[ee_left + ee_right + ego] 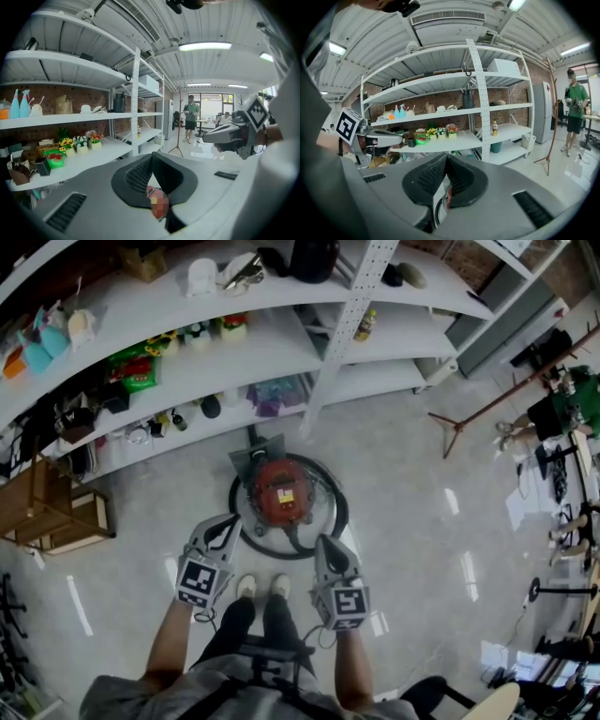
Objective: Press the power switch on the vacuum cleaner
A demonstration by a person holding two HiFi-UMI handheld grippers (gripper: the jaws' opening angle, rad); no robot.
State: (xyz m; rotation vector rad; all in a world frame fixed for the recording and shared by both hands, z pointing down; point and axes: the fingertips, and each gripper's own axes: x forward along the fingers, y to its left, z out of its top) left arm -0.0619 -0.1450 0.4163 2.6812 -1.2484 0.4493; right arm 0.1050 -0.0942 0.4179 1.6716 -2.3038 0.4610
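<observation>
The left claw (231,521) and right claw (324,542) are closed tight, holding nothing, above the red vacuum cleaner (281,493). Lower one slowly and push its switch straight down.

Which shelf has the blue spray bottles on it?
The shelf just above the one with the flower pots; the blue spray bottles stand toward its left end.

The left tool (151,157) faces white shelves (93,158), its jaws together.
</observation>
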